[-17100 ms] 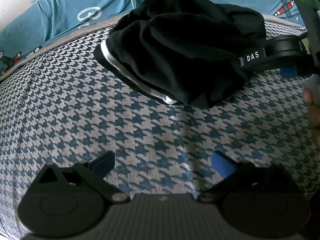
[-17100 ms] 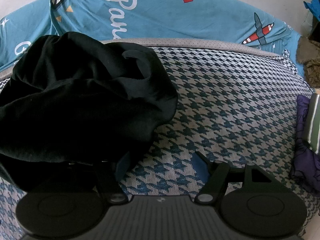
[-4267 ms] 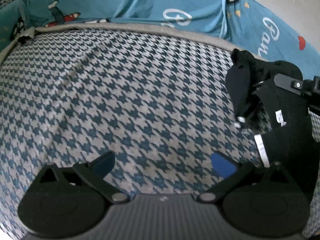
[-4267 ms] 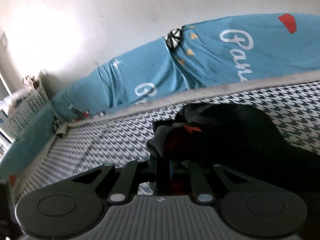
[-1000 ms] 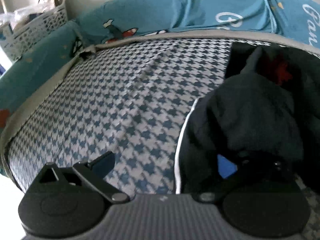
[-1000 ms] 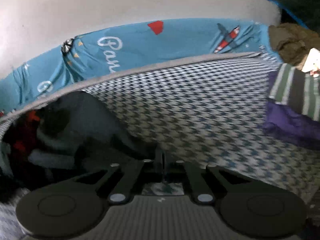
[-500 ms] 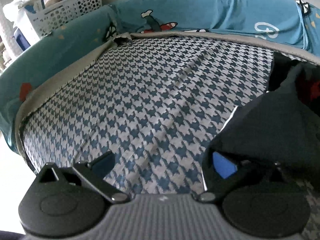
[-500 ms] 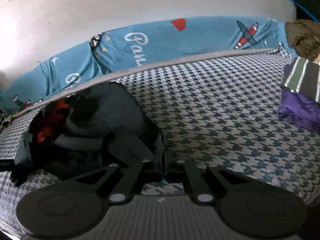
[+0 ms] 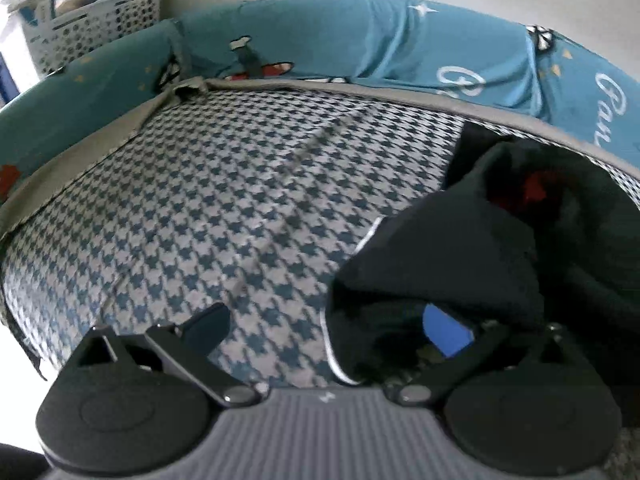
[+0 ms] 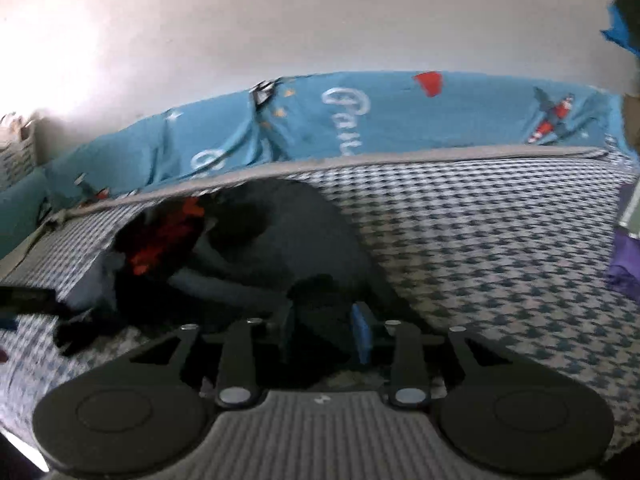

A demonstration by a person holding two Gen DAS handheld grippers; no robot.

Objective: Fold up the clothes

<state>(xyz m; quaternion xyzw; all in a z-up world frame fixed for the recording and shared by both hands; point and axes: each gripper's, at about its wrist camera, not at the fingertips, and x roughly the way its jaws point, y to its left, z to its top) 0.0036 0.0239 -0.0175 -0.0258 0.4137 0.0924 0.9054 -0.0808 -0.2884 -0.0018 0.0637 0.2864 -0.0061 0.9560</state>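
While the right gripper [image 10: 326, 330] has its fingers part-closed around the black garment [image 10: 296, 240] on the bed [image 9: 224, 208], and the left gripper [image 9: 324, 324] has its fingers spread at the white-piped hem, the cloth wants even tension.

Dim, blurred fisheye views with dark corners; glare brightens the left.

White cursive lettering "Pau…", cut off, on the teal bedsheet [image 10: 400, 120]

Houndstooth mattress [image 9: 224, 208], teal printed sheet [image 10: 400, 120], white lattice basket [image 9: 92, 28], purple cloth [image 10: 626, 264]
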